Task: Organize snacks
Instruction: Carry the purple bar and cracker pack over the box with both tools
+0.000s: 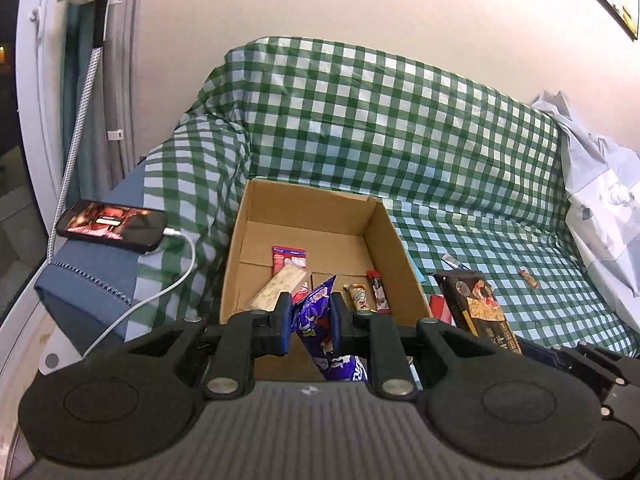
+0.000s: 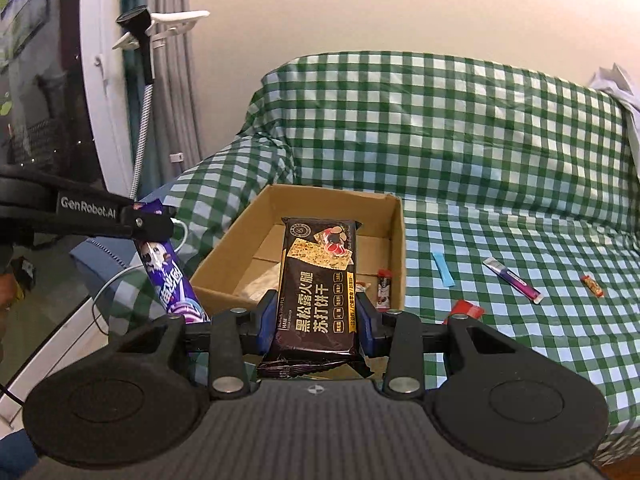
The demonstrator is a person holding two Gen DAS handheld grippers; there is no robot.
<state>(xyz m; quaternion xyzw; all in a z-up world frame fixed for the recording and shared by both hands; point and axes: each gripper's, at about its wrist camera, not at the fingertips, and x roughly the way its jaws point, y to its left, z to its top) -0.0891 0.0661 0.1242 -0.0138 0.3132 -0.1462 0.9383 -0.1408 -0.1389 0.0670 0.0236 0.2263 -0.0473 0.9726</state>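
An open cardboard box [image 1: 240,256] [image 2: 400,248] sits on the green checked cloth and holds several snack packs. My left gripper [image 1: 310,320] is shut on a purple snack bag [image 1: 316,312], held over the box's near edge. In the right wrist view that purple bag [image 2: 168,272] hangs from the left gripper [image 2: 154,226] left of the box. My right gripper [image 2: 316,320] is shut on a black cracker pack [image 2: 320,280], held over the near side of the box. The black cracker pack [image 1: 476,304] shows right of the box in the left wrist view.
Loose snacks lie on the cloth right of the box: a blue stick [image 2: 442,270], a purple stick [image 2: 512,280], a small red-orange candy [image 2: 592,286] and a red pack [image 2: 466,310]. A phone [image 1: 110,224] on a white cable lies on a blue cushion at left.
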